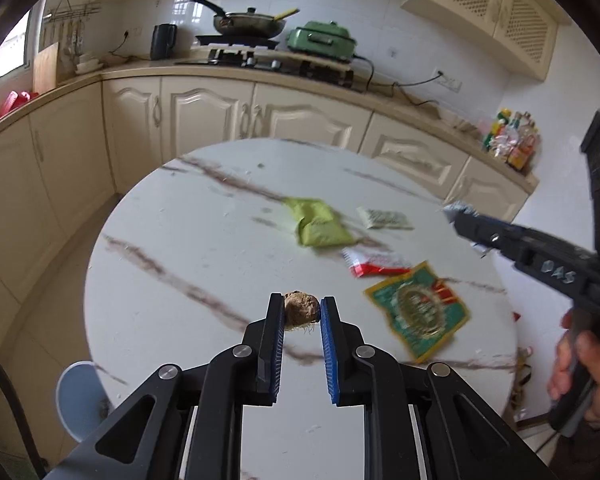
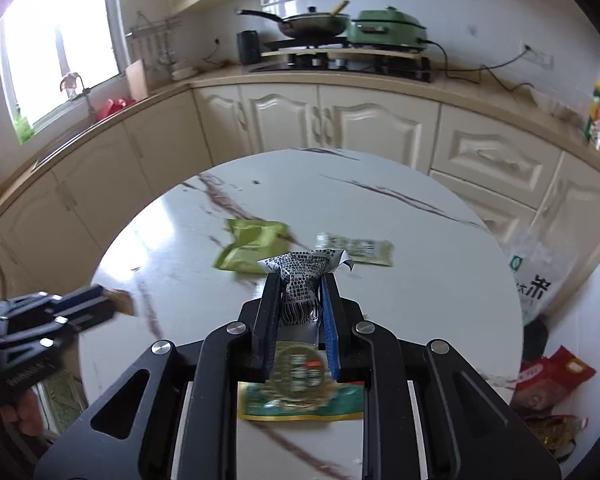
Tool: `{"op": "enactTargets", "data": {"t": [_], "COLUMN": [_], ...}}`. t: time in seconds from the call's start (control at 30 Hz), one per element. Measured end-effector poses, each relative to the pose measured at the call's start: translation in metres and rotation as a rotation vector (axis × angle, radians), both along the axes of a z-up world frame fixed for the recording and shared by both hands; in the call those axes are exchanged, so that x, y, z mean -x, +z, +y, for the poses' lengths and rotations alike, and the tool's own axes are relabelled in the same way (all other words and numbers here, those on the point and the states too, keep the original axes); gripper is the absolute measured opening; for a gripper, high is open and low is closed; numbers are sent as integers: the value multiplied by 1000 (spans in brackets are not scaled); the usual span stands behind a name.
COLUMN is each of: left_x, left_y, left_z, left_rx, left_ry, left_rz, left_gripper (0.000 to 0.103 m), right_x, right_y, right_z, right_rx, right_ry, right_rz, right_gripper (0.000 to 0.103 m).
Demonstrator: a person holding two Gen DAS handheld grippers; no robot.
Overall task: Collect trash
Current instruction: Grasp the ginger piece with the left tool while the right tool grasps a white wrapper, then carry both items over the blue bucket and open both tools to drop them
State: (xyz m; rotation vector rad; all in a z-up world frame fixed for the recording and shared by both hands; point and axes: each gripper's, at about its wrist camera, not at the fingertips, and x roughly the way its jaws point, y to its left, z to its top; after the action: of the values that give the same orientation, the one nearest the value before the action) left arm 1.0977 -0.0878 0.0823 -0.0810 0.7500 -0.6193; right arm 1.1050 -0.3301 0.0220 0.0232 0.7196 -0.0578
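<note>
Left gripper (image 1: 301, 310) clamps a brown lump (image 1: 301, 309); right gripper (image 2: 301, 292) pinches a silver wrapper (image 2: 304, 272).

Here's the round white marble-look table with brown veins (image 1: 172, 248), and four bits of litter lie flat on it. A crumpled lime-green pouch (image 1: 318, 222) sits near the middle, a small pale cream sachet (image 1: 384, 218) just beside it. Nearer the edge, a red-and-white wrapper (image 1: 374, 264) lies just beside a green-and-gold foil packet (image 1: 418, 312).
</note>
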Motion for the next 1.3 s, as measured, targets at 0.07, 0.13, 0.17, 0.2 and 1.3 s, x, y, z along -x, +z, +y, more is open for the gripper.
{"op": "enactTargets", "data": {"t": [0.07, 0.13, 0.17, 0.2, 1.3], "left_x": [4, 12, 13, 16, 88], "left_y": [-11, -17, -15, -13, -185], "left_z": [13, 26, 33, 40, 444], "left_rx": [14, 39, 38, 42, 46], "left_ry": [0, -5, -7, -9, 558], "left_rz": [43, 63, 58, 51, 289], "left_gripper": [13, 13, 13, 13, 13], "right_x": [0, 1, 3, 3, -162], "right_y": [-8, -17, -20, -24, -249], "right_z": [10, 18, 22, 27, 457], "right_rx": [-15, -28, -34, -38, -66], "right_ry": [10, 24, 32, 45, 639], "right_rz": [15, 34, 38, 50, 365], "right_gripper": [19, 19, 19, 19, 20]}}
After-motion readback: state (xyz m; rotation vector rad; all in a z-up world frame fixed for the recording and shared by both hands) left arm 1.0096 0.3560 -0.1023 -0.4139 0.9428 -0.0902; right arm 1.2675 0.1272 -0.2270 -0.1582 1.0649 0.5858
